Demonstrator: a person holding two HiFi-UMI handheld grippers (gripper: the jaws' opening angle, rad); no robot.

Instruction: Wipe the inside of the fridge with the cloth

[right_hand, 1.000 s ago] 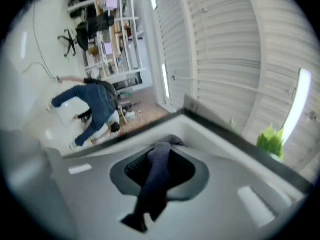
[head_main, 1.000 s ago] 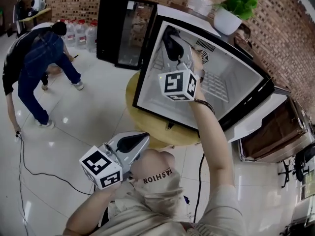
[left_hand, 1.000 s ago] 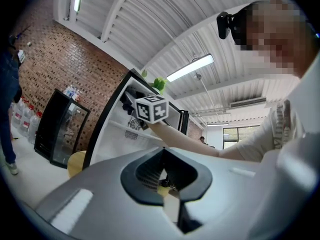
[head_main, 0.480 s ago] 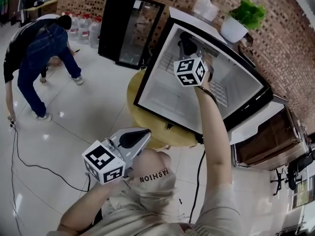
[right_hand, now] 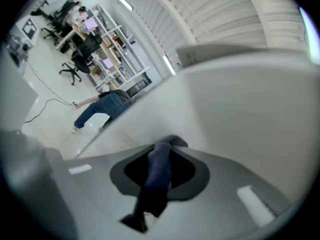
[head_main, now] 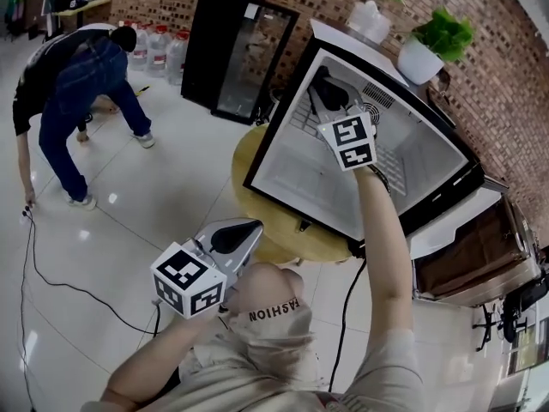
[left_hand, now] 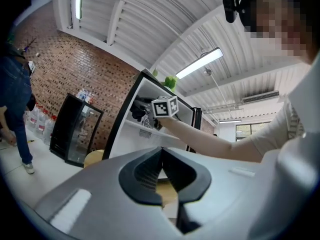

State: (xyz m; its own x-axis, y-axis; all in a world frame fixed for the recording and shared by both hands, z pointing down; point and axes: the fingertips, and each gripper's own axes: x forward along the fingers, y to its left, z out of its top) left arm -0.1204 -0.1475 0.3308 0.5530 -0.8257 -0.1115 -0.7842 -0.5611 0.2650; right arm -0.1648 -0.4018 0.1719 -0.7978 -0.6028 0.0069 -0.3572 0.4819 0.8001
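Observation:
The white-walled fridge [head_main: 292, 174] stands open on a round wooden table [head_main: 283, 239]. My right gripper [head_main: 333, 95] reaches deep into its upper part, beside the wire shelf and the vent. It is shut on a dark blue cloth [right_hand: 159, 174], which hangs from the jaws against the pale inner wall. My left gripper [head_main: 251, 228] hovers low in front of my chest, outside the fridge, shut with nothing in it. In the left gripper view, past the closed jaws [left_hand: 161, 156], the right arm stretches into the fridge [left_hand: 131, 134].
A person in blue [head_main: 73, 84] bends over on the tiled floor at far left, with a cable [head_main: 51, 273] trailing nearby. A black glass-door cooler [head_main: 244, 54] and water bottles [head_main: 163, 45] stand behind. A potted plant [head_main: 437, 41] sits on top of the fridge.
My right gripper has slid to the right inside the fridge with the cloth, sinking slightly and rolling. The left gripper has barely moved.

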